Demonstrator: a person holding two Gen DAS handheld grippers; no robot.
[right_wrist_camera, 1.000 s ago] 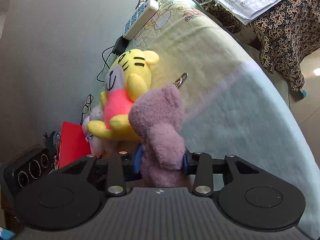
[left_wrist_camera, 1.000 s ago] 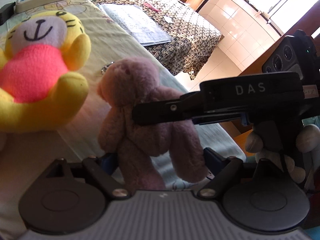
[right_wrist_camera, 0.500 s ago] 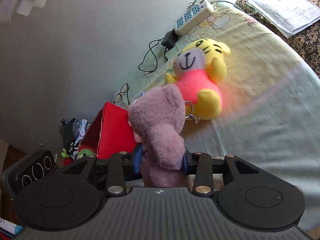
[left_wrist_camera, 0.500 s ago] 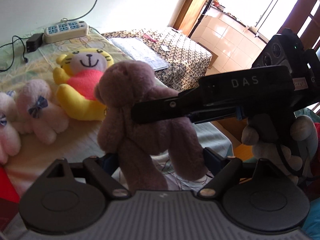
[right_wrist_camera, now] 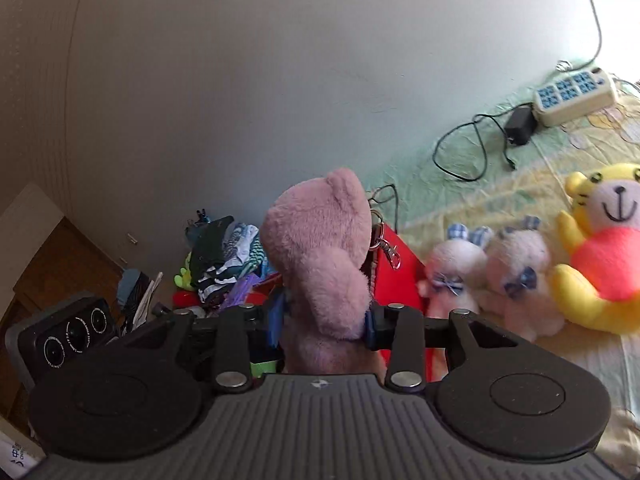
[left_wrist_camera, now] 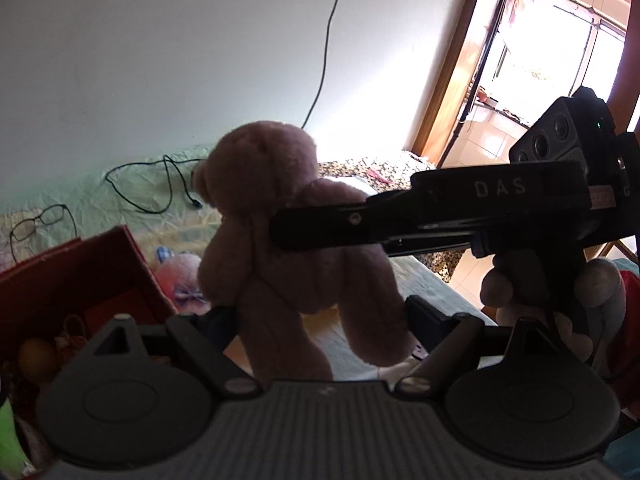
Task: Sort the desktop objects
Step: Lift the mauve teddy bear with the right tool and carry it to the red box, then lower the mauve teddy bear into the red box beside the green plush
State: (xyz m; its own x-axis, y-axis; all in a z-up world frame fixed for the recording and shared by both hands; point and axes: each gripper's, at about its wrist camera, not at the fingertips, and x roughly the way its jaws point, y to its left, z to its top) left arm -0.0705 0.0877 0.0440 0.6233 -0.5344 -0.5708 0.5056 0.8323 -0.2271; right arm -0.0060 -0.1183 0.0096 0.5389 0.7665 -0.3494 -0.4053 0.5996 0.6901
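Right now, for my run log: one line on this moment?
held: pink teddy bear | right gripper: shut on it | left gripper: around legs | nearby: red box

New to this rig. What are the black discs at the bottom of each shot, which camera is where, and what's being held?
No robot here: a person holds a hand-held claw in each hand, with a fisheye camera on each looking along its fingers. The discs are each claw's own body. In the right wrist view, the right claw pinches a mauve teddy bear. In the left wrist view, the left claw grips its legs. On the bedsheet lie two pink bunnies, a yellow tiger plush and a power strip. A red box stands alongside.
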